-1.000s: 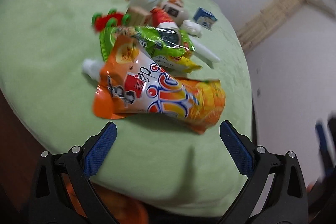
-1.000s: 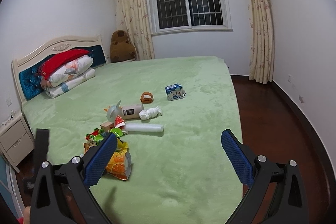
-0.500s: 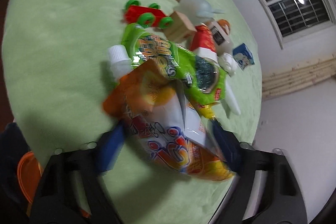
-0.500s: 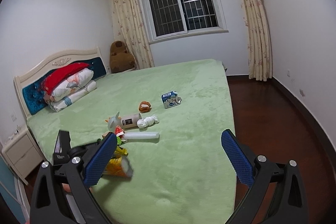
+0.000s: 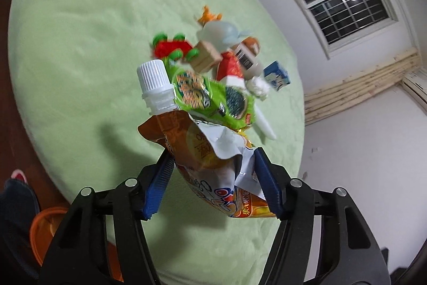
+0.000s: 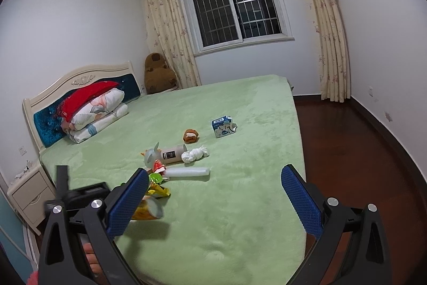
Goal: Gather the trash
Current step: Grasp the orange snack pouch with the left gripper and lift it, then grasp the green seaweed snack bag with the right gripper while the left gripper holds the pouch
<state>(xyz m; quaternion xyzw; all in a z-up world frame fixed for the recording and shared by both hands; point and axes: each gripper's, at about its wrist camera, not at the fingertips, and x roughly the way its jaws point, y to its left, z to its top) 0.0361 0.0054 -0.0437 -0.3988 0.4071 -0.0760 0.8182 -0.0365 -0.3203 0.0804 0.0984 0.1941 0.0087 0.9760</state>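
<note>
Black tool (image 5: 212, 178) frames, ribbed blue pads (image 5: 157, 184), silver screws.

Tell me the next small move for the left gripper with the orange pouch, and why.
Probably carry the orange drink pouch toward the orange bin at the lower left. The left gripper has just been closing and its pads now pinch the pouch, which hangs clear of the green bed. The right gripper is open and empty.

Left gripper (image 5: 213, 178) having just been closing, pads pinching a pouch (image 5: 213, 164) between them; right gripper (image 6: 216, 202) gaping, nothing between.
</note>
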